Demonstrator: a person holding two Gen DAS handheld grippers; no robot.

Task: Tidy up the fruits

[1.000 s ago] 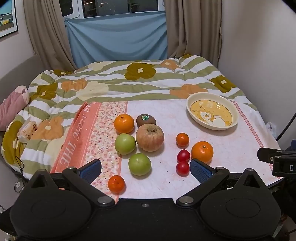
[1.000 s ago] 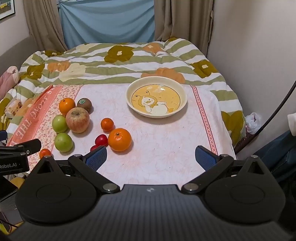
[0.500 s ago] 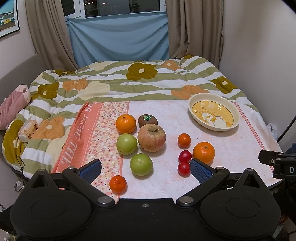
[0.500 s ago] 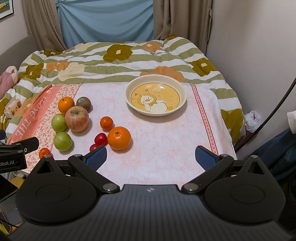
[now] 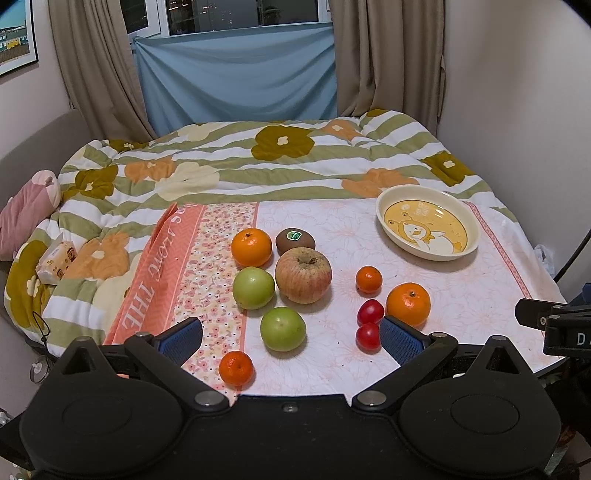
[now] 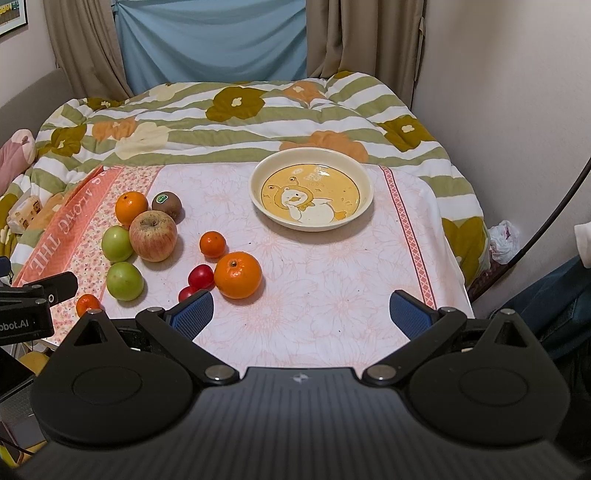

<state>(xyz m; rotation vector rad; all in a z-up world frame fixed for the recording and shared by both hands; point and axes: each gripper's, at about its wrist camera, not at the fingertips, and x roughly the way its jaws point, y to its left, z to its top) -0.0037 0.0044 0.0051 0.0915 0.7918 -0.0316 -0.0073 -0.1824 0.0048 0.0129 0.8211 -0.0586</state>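
Bedroom, curtains (image 5: 384, 62) either side of a blue sheet (image 5: 240, 74) hung under the window; bed with a striped flower quilt (image 5: 258, 162), and over it a pale floral cloth (image 5: 332, 236) carrying the fruit.

Left-wrist view only: night window glass above the blue sheet, framed picture (image 5: 16, 35) on the left wall, full small mandarin (image 5: 236, 368) at the cloth's near edge. Right-wrist view only: white plastic bag (image 6: 504, 242) on the floor by the right wall, black cable (image 6: 554, 218) crossing that side.

Fruit on the cloth's left half: orange (image 5: 251, 247), kiwi (image 5: 295, 240) with a green sticker, red-yellow apple (image 5: 303, 275) touching or nearly touching both, two green apples (image 5: 253, 288) (image 5: 283, 328), small tangerine (image 5: 368, 279), two cherry tomatoes (image 5: 370, 311) (image 5: 368, 336), larger orange (image 5: 408, 304). Cream plate (image 6: 365, 206) with a cartoon duck, far right, nothing in it.

Near tomato half hidden behind a blue pad in the right-wrist view; small mandarin there cut off by the left gripper's body. Box (image 5: 55, 256) on the quilt at left, label unreadable.

Left gripper (image 5: 291, 339) spread wide, nothing between the pads, hovering short of the nearer green apple. Right gripper (image 6: 301, 314) equally wide, holding nothing, over bare cloth right of the larger orange.
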